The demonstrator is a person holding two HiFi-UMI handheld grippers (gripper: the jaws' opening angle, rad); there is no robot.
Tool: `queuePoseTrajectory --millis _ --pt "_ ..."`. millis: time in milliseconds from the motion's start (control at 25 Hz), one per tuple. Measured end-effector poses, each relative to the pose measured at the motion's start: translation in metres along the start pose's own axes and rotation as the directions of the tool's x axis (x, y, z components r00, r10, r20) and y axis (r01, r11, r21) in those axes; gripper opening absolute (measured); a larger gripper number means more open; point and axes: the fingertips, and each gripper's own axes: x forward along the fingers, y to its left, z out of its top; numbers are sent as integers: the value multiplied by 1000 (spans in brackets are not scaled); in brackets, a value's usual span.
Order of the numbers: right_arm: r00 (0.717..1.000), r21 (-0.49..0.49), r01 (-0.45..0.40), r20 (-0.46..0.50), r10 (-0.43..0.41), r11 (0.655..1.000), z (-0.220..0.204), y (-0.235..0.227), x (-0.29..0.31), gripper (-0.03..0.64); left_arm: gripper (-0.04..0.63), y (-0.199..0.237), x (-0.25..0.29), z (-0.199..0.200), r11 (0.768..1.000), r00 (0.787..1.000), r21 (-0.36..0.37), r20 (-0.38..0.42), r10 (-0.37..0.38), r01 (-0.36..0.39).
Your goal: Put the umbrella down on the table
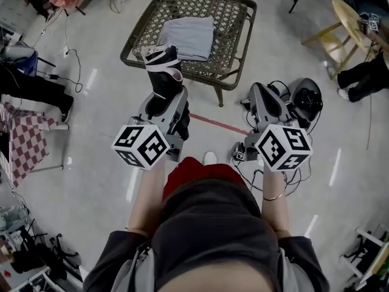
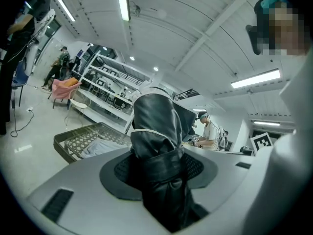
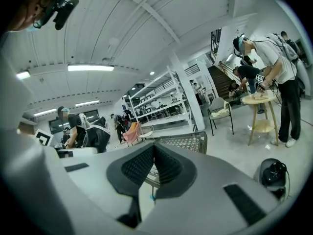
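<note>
A folded black umbrella (image 1: 163,72) with a pale trim sticks forward out of my left gripper (image 1: 164,99), whose jaws are shut on its bunched fabric. In the left gripper view the umbrella (image 2: 155,131) fills the gap between the pads and stands up above them. Ahead lies the low wicker table (image 1: 240,44), also seen to the left past the umbrella as the table (image 2: 73,141). My right gripper (image 1: 258,93) is level beside the left one, its pads meeting at the tips with nothing held. In its own view the right gripper (image 3: 154,147) points at the table's corner (image 3: 186,142).
A folded grey cloth (image 1: 189,36) lies on the table's middle. A black helmet-like object (image 1: 307,99) and cables lie on the floor right of my right gripper. A wooden stool (image 1: 340,29) and a person's legs (image 1: 364,81) are at the far right. Clothes and clutter line the left.
</note>
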Motion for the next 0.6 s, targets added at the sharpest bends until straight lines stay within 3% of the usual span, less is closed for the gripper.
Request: queuePoseTrajectory --millis 600 --pt "993 16 114 22 -114 993 14 -38 36 18 204 14 83 13 994 993 1 -50 -105 105"
